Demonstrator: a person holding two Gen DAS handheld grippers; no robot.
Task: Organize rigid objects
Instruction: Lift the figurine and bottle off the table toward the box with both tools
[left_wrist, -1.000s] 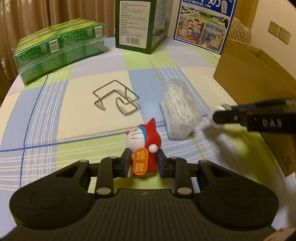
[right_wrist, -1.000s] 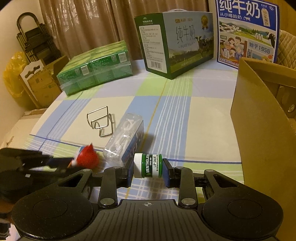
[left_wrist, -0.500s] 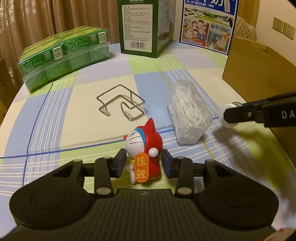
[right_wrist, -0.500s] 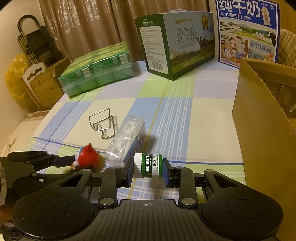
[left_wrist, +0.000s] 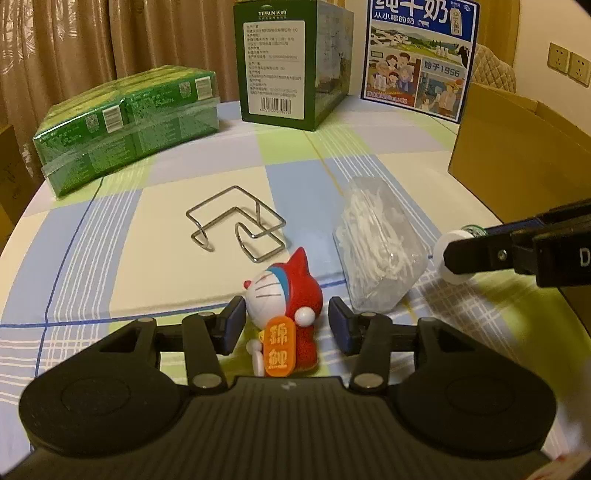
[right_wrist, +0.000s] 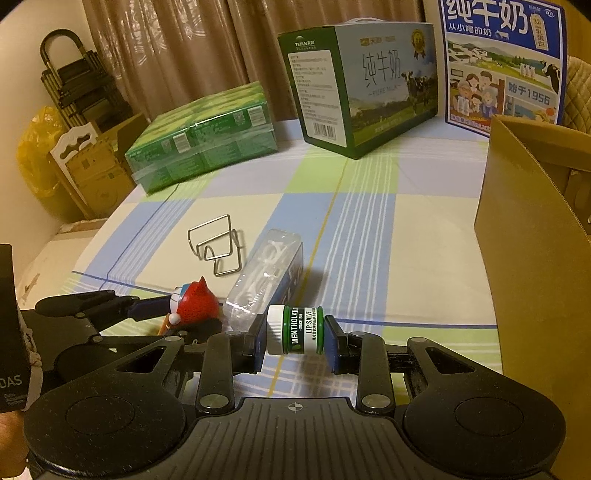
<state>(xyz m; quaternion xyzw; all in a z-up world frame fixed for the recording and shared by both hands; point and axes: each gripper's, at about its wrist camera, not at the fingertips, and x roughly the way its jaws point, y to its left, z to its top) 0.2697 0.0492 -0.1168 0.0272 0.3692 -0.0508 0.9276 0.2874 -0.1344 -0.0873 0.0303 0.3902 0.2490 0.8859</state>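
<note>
While our left gripper (left_wrist: 286, 323) has just been opening, its pads off the cat figurine (left_wrist: 284, 314) standing between them, our right gripper (right_wrist: 295, 341) clamps the lip salve jar (right_wrist: 295, 329).

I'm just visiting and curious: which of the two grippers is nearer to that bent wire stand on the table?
Left. The left gripper, its jaws just opened around the red cat figurine, sits just short of the wire stand. The right gripper, clamping a lip salve jar, is farther off, beyond the clear packet.
</note>
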